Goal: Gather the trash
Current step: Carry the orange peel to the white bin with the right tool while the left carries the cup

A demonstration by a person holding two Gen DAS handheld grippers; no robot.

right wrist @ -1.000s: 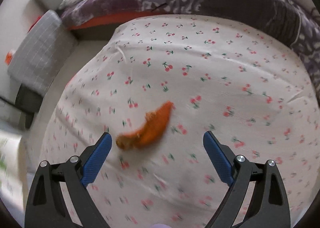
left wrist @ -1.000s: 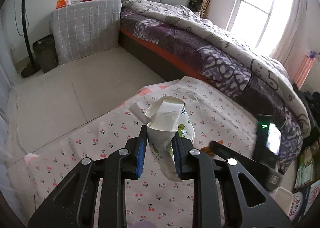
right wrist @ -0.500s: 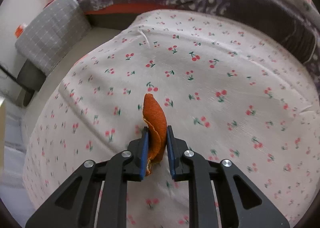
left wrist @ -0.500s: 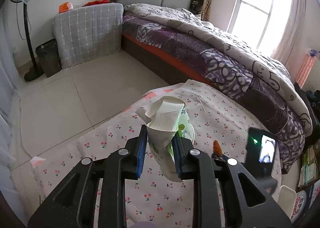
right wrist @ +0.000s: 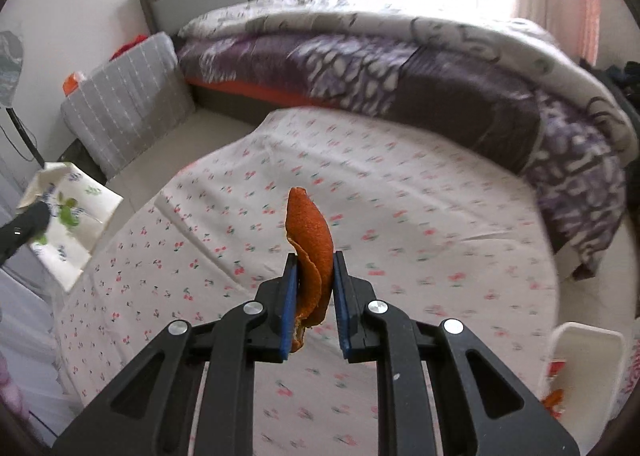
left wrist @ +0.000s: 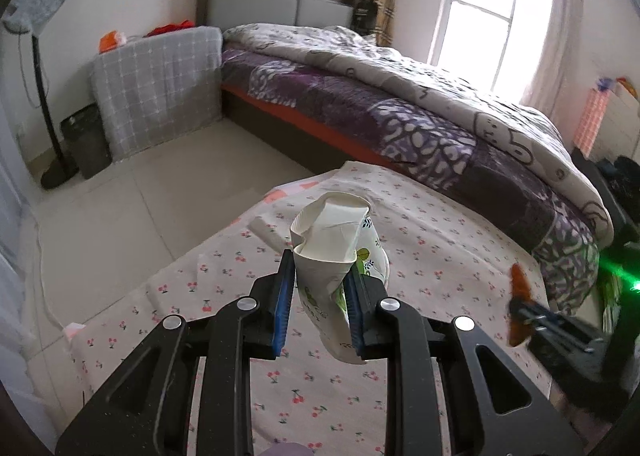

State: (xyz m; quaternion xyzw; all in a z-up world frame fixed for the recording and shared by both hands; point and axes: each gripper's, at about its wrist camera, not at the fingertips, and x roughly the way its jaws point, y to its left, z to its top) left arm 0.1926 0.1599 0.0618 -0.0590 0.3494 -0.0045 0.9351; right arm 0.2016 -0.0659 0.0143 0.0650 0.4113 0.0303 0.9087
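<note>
My left gripper is shut on a crushed white paper cup with a green leaf print, held above the cherry-print cloth. The same cup shows at the left edge of the right wrist view. My right gripper is shut on a curled piece of orange peel, lifted well clear of the cloth. In the left wrist view that peel and the right gripper appear blurred at the right.
A white bin with an orange scrap at its near edge stands at the lower right. A bed with a purple quilt lies behind the cloth. A dark waste bin, a fan stand and a grey-covered box are at the far left on the tiled floor.
My right gripper closed on the orange peel that lay on the cloth and lifted it up. My left gripper kept the cup and shifted a little.
</note>
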